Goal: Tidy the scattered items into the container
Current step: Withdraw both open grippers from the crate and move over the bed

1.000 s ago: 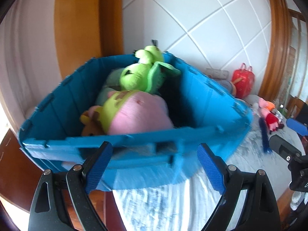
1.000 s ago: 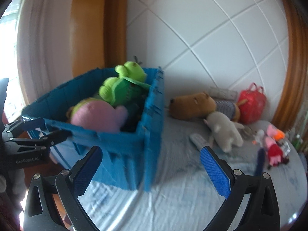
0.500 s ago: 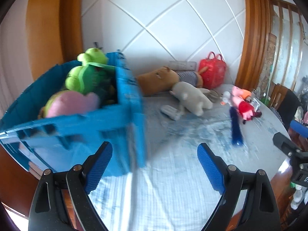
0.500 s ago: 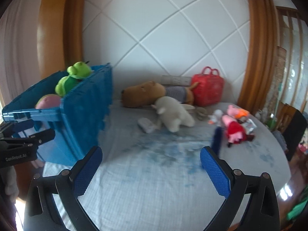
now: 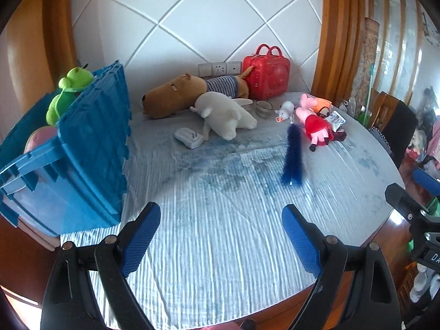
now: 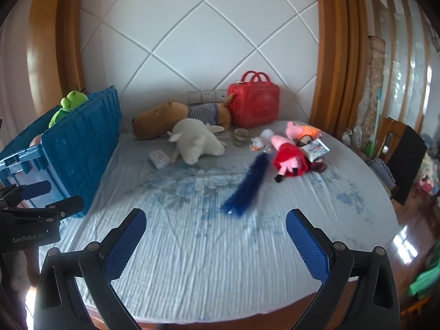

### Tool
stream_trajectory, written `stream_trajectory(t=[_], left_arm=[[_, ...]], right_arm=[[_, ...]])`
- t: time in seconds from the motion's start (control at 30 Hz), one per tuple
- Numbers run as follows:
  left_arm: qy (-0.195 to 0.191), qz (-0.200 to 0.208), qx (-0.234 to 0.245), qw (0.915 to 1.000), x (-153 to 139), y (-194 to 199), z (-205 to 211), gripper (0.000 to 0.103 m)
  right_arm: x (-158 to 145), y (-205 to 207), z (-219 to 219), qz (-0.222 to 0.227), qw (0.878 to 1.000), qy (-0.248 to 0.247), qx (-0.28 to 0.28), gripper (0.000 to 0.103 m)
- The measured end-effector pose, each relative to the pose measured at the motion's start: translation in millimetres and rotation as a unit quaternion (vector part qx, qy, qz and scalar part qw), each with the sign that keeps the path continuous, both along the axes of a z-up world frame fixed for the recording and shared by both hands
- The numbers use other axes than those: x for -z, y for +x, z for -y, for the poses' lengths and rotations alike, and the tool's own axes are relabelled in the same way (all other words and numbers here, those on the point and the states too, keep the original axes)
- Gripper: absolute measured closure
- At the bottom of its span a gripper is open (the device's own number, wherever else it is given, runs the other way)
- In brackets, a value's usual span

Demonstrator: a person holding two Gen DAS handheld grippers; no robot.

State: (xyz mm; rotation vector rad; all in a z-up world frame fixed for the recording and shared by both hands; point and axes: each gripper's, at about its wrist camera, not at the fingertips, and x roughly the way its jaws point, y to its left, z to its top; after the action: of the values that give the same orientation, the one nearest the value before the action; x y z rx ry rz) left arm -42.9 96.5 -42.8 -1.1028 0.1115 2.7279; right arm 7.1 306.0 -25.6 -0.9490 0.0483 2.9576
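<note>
I hold my left gripper [image 5: 221, 236] over the pale blue striped cloth [image 5: 220, 247] on the round table, and its two blue fingers [image 5: 140, 236] stand wide apart with nothing between them. My right gripper [image 6: 216, 242] is the same, fingers spread and empty above the cloth. Far off to the left of my left fingers sits the big blue plastic crate [image 5: 82, 148], and a green frog plush [image 5: 68, 90] pokes up out of it with a pink soft toy [image 5: 41, 134] lower down inside. Ahead of my right fingers, a bit to the right of the middle, lies a fluffy dark blue brush [image 6: 247, 184], flat on the cloth. Past it, further from the fingers, is a pink pig doll in a red dress [image 6: 288, 156], with a second pink pig in orange [image 6: 299, 132] just behind. Ahead and to the left of the brush lies a white plush animal [image 6: 195, 140], touching a long brown plush in a striped shirt [image 6: 176, 118]. A small white box [image 6: 159, 159] is just beside the white plush. A red toy suitcase [image 6: 254, 104] stands at the back by the wall, and a small grey cup [image 6: 241, 136] is in front of it.
</note>
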Motion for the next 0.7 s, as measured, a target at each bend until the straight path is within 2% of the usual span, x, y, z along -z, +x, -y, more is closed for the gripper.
stream_trajectory(t=[0.2,0.5,0.7], left_arm=[[0.004,0.006,0.014,0.9999,4,-15,-13,0.012],[0.026,0.010,0.046,0.9985,3,-54,-17,0.012],[0.031,0.030,0.084,0.9955,13,-73,-36,0.012]], right_arm=[[-2,-1,-13,0.002,1.000,0.008,0.017,0.000],[-8,-27,-17,0.012,0.999,0.010,0.043,0.000],[-1,-40,-27,0.031,0.997,0.012,0.071,0.000]])
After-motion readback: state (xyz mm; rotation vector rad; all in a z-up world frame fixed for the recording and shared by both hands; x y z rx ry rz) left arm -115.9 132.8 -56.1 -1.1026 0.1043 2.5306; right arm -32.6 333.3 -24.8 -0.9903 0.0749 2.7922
